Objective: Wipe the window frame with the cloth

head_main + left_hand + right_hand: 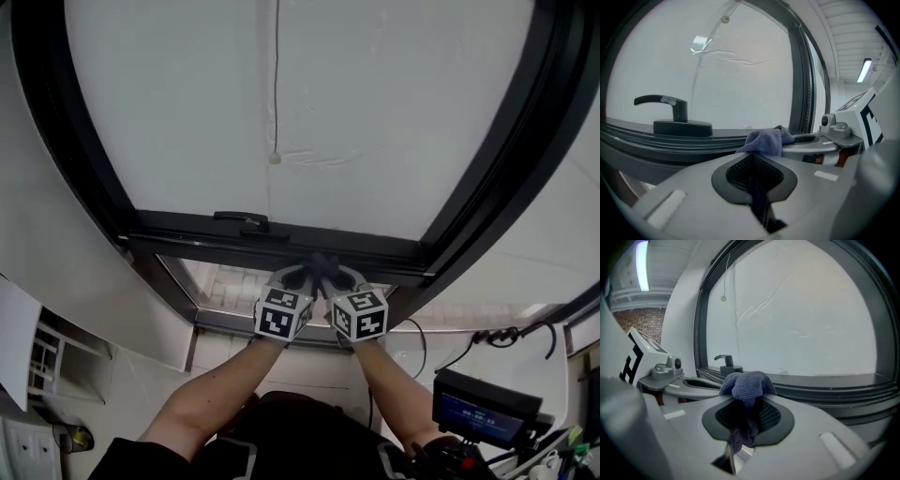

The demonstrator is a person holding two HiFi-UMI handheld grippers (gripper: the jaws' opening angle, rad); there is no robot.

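Note:
A blue-grey cloth bulges out of my right gripper, whose jaws are shut on it. In the head view both grippers are side by side just below the black window frame's bottom rail, the right gripper holding the cloth up against the rail. My left gripper sits tight beside it. In the left gripper view its jaws are shut with nothing between them, and the cloth shows just beyond, to the right. The black window handle lies left of it on the rail.
A thin pull cord with a bead hangs in front of the frosted pane. The handle sits on the rail left of the grippers. A device with a lit screen and cables are at lower right. White walls flank the frame.

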